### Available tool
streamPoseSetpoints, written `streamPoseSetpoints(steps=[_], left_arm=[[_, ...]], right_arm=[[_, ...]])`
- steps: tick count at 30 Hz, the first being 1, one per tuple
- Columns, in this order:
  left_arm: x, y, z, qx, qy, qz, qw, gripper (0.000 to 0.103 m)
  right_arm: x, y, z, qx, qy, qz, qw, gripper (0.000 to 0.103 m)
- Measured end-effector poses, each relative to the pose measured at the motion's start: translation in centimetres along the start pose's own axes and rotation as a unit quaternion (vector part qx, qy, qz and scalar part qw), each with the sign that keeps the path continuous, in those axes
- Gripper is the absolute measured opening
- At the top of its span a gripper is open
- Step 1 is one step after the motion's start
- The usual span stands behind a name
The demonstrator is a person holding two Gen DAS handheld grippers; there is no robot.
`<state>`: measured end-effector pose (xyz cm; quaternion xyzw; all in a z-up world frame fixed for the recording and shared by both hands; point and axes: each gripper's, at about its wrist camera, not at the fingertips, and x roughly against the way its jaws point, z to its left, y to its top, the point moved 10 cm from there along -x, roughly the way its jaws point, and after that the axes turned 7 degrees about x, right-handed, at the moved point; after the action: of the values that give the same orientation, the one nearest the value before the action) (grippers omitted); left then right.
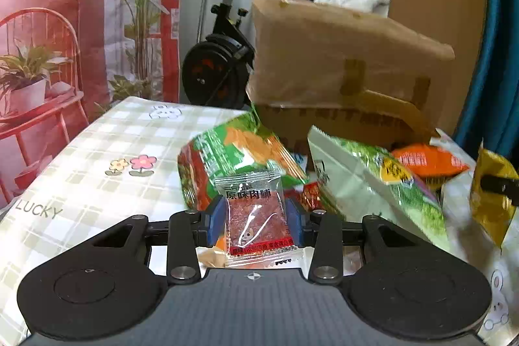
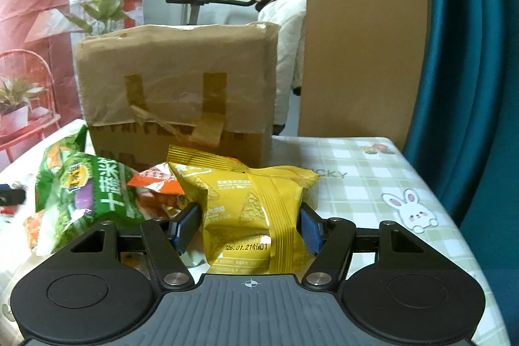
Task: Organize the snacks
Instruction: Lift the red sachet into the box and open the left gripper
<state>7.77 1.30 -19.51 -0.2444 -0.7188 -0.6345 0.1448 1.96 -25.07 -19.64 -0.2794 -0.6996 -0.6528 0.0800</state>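
The left gripper [image 1: 255, 218] is clenched on a small clear plastic packet of red dried meat [image 1: 257, 216], its blue pads [image 1: 216, 221] pressing the packet's two side edges. The packet stands upright with its long axis vertical, printed face toward the camera, top seam pointing toward the taped brown cardboard box [image 1: 340, 67] behind it. Between packet and box lies a puffy green and orange snack bag [image 1: 227, 151], tilted, its long axis slanting up toward the box. To the right of that, also in front of the box, a pale green and white snack bag [image 1: 373, 180] lies slanting, with a small orange packet [image 1: 428, 159] beyond it.

The right gripper [image 2: 249, 224] grasps a crumpled yellow foil snack bag [image 2: 249, 209], blue pads [image 2: 309, 231] squeezing it from both sides. The bag sits roughly upright, date stamp at its lower end toward the camera, its crimped top flap pointing up and left toward the box. Left of the yellow bag, in front of the box, rest the orange packet and a green bag with white lettering [image 2: 87, 196]. Everything sits on a pale green checked tablecloth [image 2: 373, 184] printed with a rabbit, right of the box
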Motion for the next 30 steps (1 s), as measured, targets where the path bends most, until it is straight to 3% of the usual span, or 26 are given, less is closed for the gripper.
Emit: streamPoseSetpoints(steps=[5, 11, 17, 24, 27, 30], left_arm=[[0.3, 1.5, 0.2, 0.008, 0.0, -0.016, 0.9998, 0.043], [0.8, 5.1, -0.5, -0.003, -0.004, -0.051, 0.9987, 0.043], [0.6, 10.4, -2.2, -0.018, -0.024, -0.09, 0.9955, 0.043], [-1.6, 17.4, -5.1, -0.037, -0.054, -0.111, 0.9917, 0.043], [-2.8, 20.4, -6.5, -0.055, -0.063, -0.13, 0.988, 0.043], [-5.0, 22.0, -7.4, -0.05, -0.072, -0.123, 0.9885, 0.043]], right_arm=[[0.0, 0.3, -1.1, -0.011, -0.014, 0.0, 1.0, 0.061], [1.2, 3.6, -2.5, -0.018, -0.021, -0.04, 0.999, 0.061], [1.4, 9.6, -3.0, -0.009, -0.003, -0.09, 0.996, 0.061], [0.1, 19.1, -3.1, 0.016, 0.017, -0.156, 0.987, 0.061], [-1.0, 22.6, -3.0, 0.013, 0.029, -0.167, 0.985, 0.061], [-2.9, 25.3, -2.1, 0.018, 0.045, -0.168, 0.985, 0.061]])
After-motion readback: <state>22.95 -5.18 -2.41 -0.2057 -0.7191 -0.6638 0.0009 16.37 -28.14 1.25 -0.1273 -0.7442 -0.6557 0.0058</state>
